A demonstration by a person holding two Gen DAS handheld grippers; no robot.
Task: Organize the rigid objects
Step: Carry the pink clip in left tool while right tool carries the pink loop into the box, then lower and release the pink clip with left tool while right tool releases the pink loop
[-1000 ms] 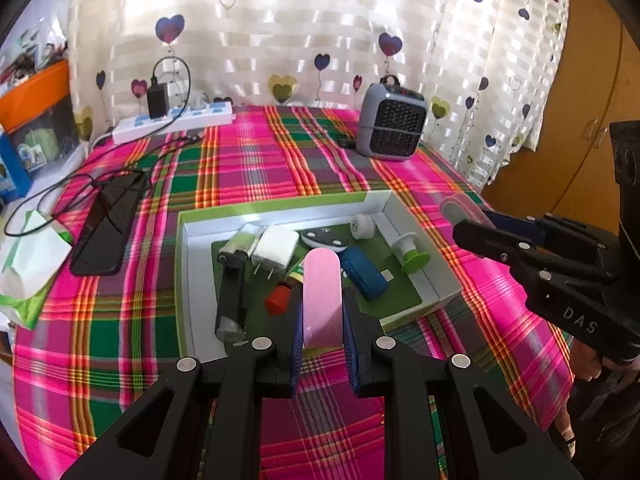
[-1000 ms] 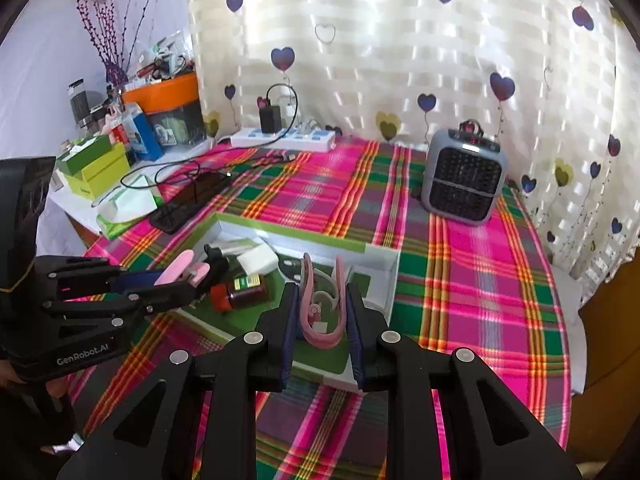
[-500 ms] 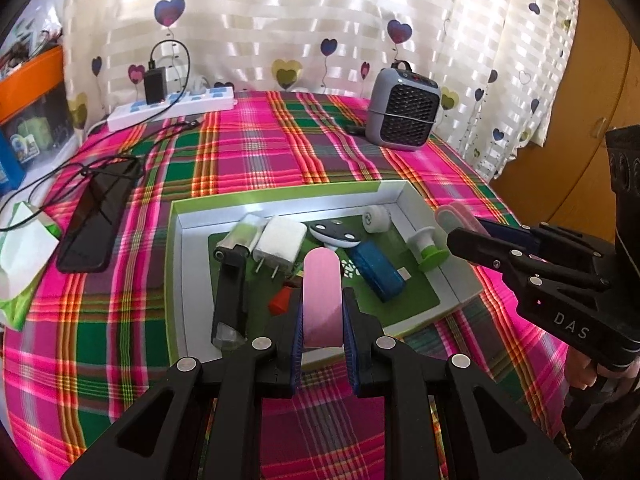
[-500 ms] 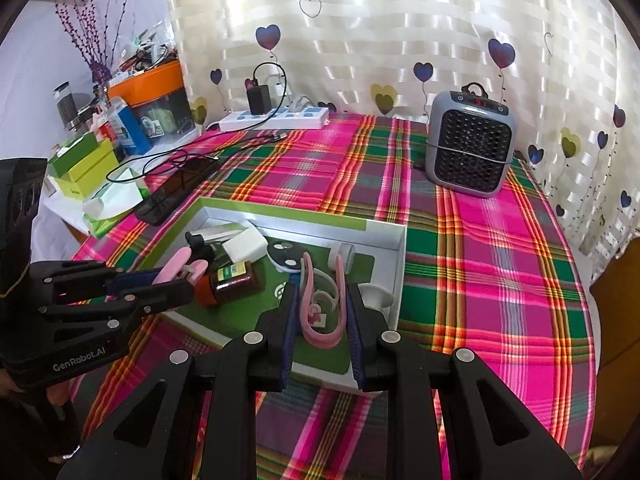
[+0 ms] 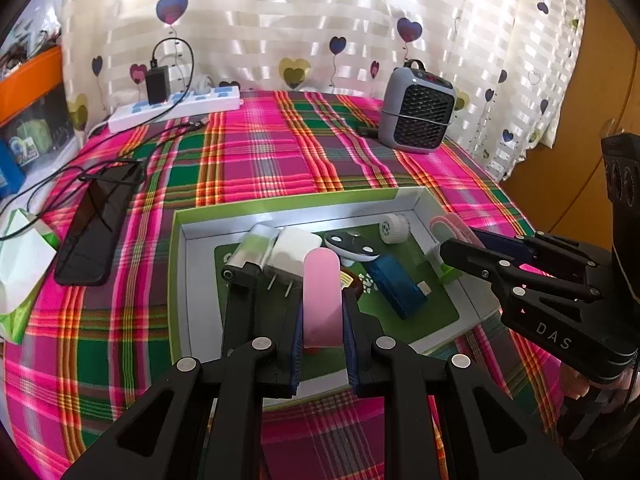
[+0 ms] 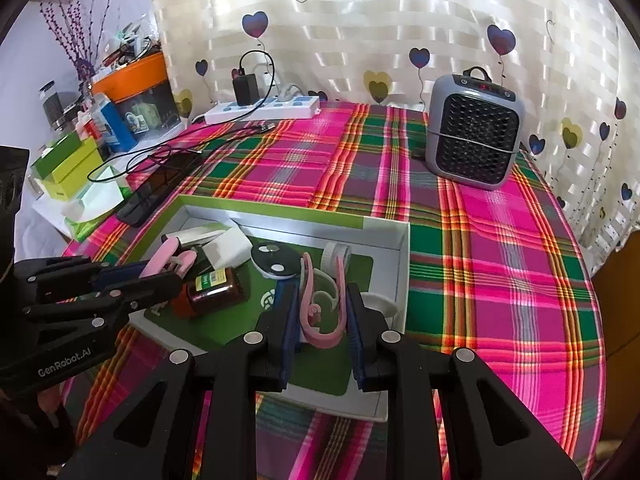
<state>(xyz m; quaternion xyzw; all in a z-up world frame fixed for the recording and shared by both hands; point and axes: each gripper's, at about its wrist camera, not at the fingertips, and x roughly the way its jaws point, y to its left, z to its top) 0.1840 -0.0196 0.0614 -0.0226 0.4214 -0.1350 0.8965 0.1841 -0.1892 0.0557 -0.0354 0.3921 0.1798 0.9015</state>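
Left hand-held gripper: closed on a flat pink oblong case, held upright over the near part of the box.
Right hand-held gripper: closed on a pink curved clip, above the box's near right corner.
Box: white inside, green-rimmed, open — already holds a white plug adapter, a blue stick-shaped device, a brown bottle, a round black-and-white disc and a small white roll.
Step in hand (judged): lowering both pink items into the box.
Method: lower each item onto a bare patch of the green liner before opening the jaws; release one side at a time — the two grippers work close together; avoid the bottle and the plug prongs.
Tabletop: covered with pink-and-green plaid cloth; carries a grey fan heater, a white power strip and a dark flat device.
Room: heart-print curtain behind; cluttered side surface on the left.
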